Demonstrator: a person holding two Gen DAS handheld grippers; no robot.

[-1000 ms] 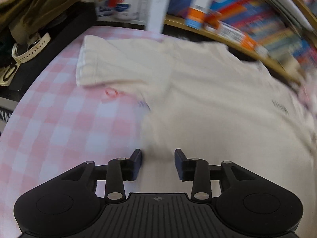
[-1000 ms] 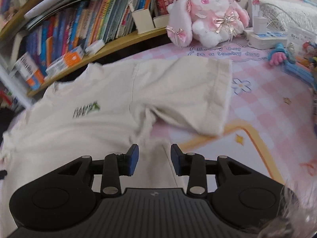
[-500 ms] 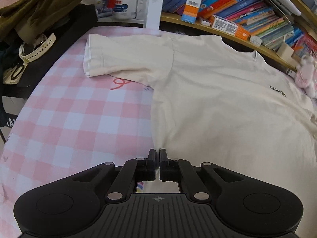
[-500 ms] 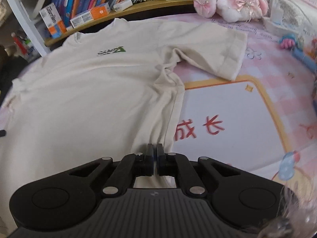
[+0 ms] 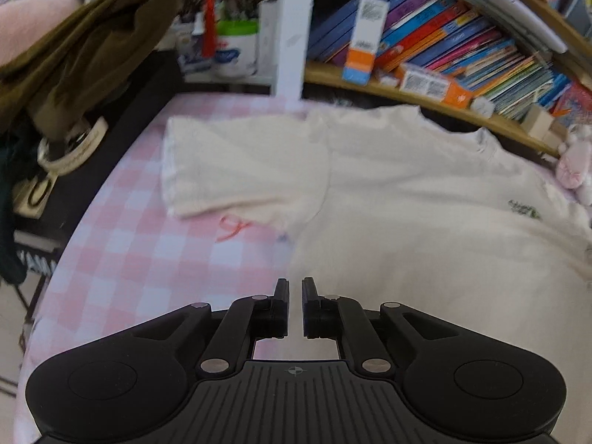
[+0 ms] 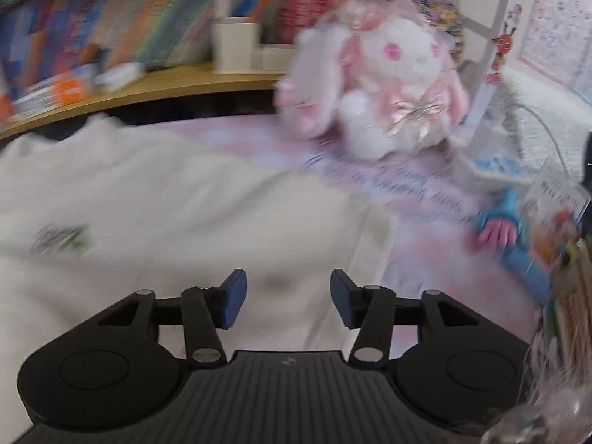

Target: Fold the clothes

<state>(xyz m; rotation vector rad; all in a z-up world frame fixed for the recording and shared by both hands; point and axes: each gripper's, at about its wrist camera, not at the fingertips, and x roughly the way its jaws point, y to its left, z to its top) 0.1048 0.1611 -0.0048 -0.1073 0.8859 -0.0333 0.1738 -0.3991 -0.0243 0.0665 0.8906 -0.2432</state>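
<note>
Left tool (image 5: 295, 296): its jaws are sitting almost pressed together with only a thin slit between them, having just been easing apart a little – nothing is showing in the slit. It is hovering over the side edge of the T-shirt, at 6 o'clock in the left wrist view.
Right tool (image 6: 288, 288): its jaws are standing spread, having just been opening, with nothing pinched – only blurred cloth is showing beyond them.
T-shirt (image 5: 425, 214): the cream shirt is lying spread flat on the surface, filling the middle and the 3 o'clock side of the left view. One short sleeve (image 5: 236, 170) is stretching out toward 10 o'clock; a small dark chest print (image 5: 523, 209) is sitting at 3 o'clock.
Surface (image 5: 140, 244): the pink-and-white checked cover is showing bare from 7 to 9 o'clock.
Bookshelf (image 5: 455, 55): a row of coloured books is leaning along 1 to 2 o'clock, beyond the shirt's collar.
Plush rabbit (image 6: 381, 85): it is sitting at 1 o'clock in the right view, just beyond the shirt.
Right view: it is heavily blurred, so fine detail of the cloth there cannot be told.
</note>
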